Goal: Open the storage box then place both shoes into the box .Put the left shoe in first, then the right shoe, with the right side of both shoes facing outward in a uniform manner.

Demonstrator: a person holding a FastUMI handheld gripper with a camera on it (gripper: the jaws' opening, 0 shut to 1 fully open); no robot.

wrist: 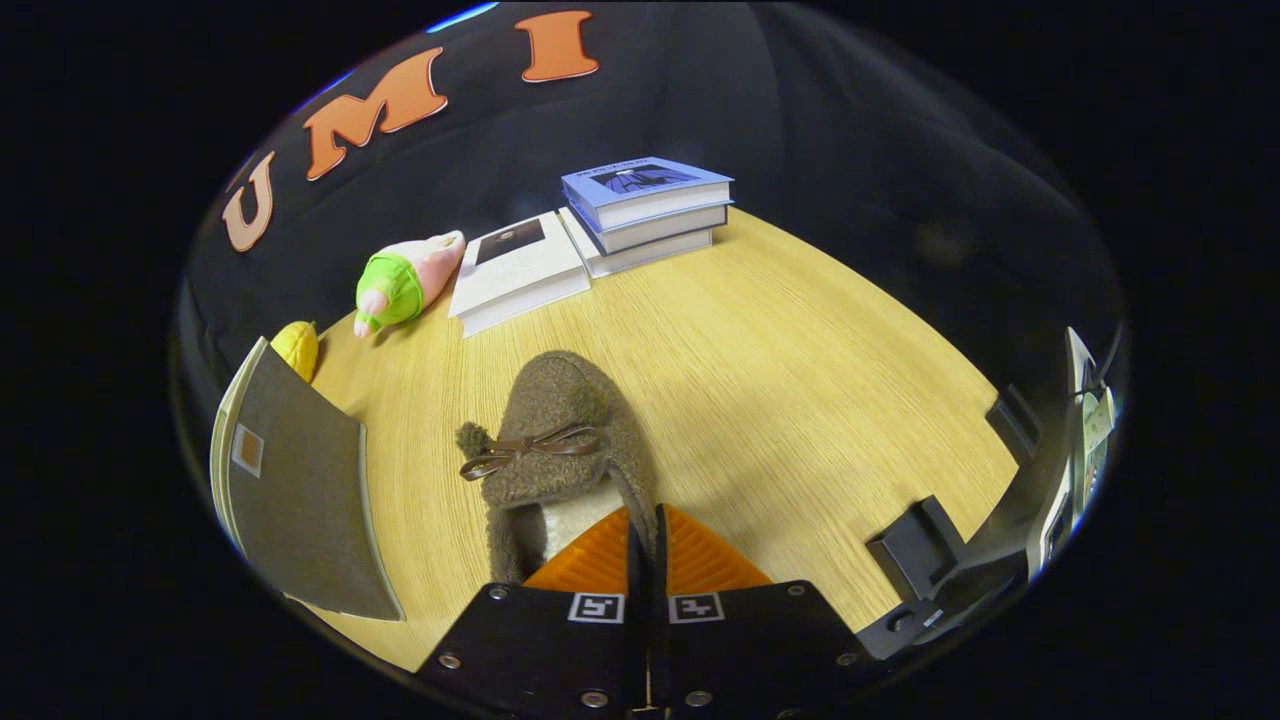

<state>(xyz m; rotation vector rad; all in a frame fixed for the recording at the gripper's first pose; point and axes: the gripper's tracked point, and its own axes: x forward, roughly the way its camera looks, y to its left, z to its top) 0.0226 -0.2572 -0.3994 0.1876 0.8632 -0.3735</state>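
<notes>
A brown fuzzy shoe (560, 420) with a thin brown bow lace points its toe away from me, over the wooden table (800, 380). My gripper (645, 520) is shut on the shoe, both fingers pressing the right side wall of its opening, and its pale lining shows left of the fingers. I cannot tell whether the sole touches the table. The storage box (300, 490) stands to the left of the shoe, showing a grey panel with a small label and cream edges. Its inside is hidden from here.
Beyond the shoe lie a white book (518, 270) and a stack of books (645, 205) with a blue one on top. A pink and green plush toy (405, 280) and a yellow object (298, 348) sit behind the box. Black booth fittings (915, 545) stand right of the fingers.
</notes>
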